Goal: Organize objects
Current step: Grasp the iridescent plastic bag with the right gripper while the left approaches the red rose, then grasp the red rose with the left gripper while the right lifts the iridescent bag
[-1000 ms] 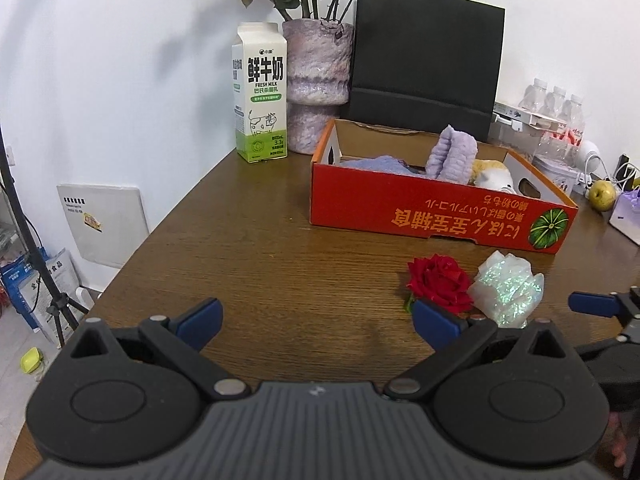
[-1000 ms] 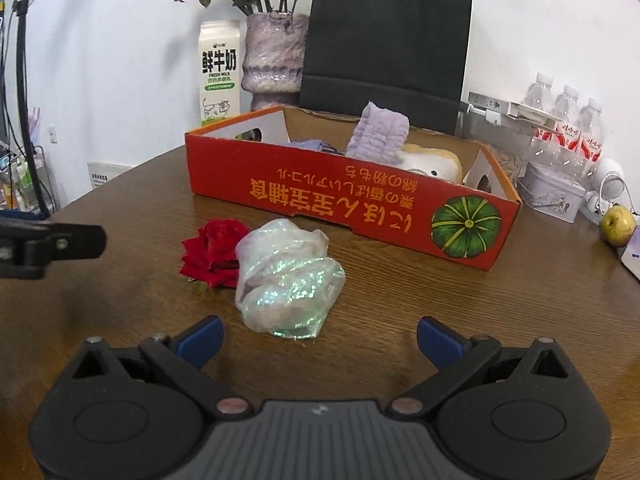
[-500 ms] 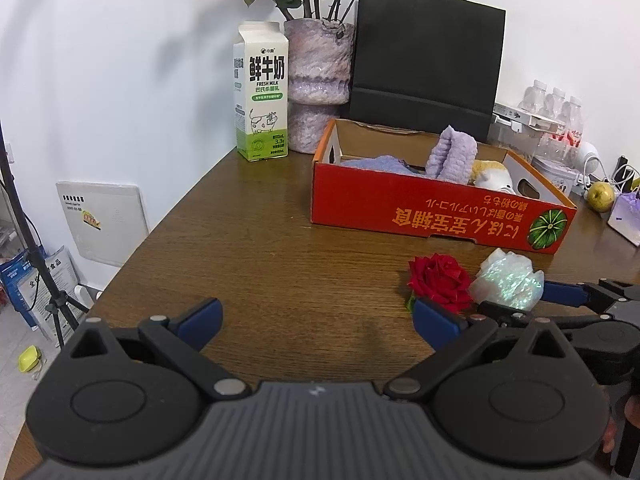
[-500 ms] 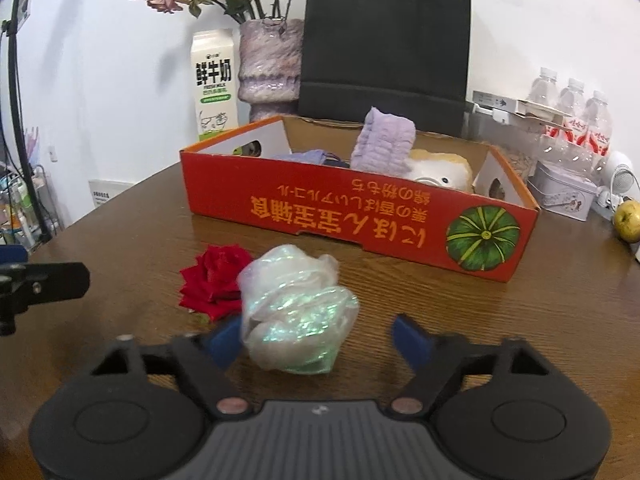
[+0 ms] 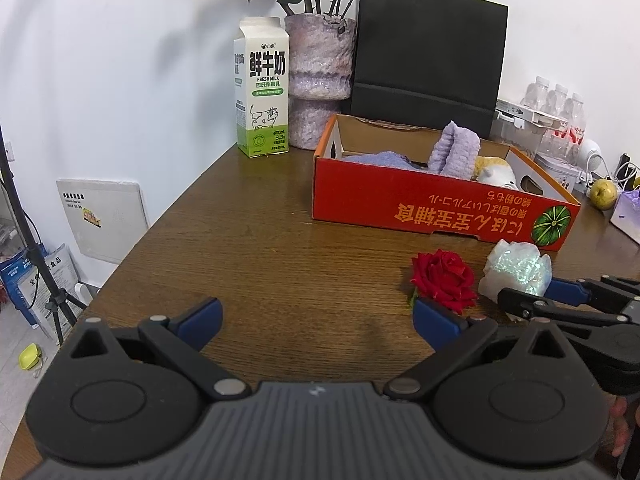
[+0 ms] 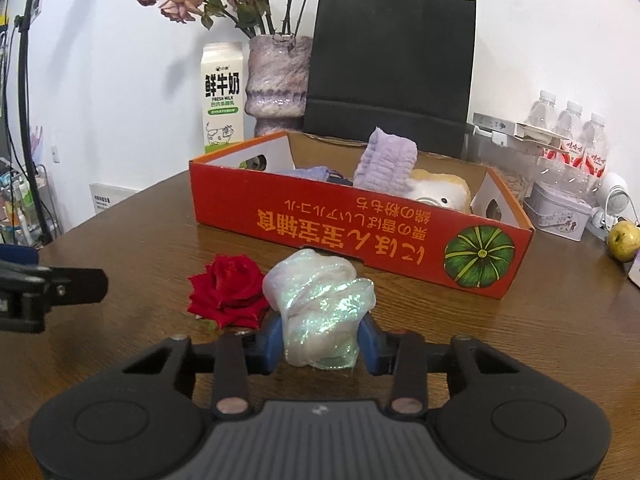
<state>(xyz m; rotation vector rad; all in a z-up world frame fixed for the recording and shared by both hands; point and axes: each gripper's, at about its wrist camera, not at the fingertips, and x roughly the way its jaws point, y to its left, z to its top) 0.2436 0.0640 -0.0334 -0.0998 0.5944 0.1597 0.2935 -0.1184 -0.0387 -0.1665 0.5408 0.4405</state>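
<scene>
While left claw (image 5: 316, 316) gapes wide | right claw (image 6: 320, 340) level, pinching iridescent bundle (image 6: 320, 312)

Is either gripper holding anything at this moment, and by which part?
The right gripper is shut on the iridescent plastic bundle, fingers pressing its lower near end from both sides. The left gripper is open and holds nothing.

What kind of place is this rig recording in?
Probably a home or small office room staged for data collection. A round brown wooden table against a white wall carries everyday clutter: a green-and-white milk carton, a purple vase of dried roses, a black paper shopping bag and shrink-wrapped water bottles.
</scene>
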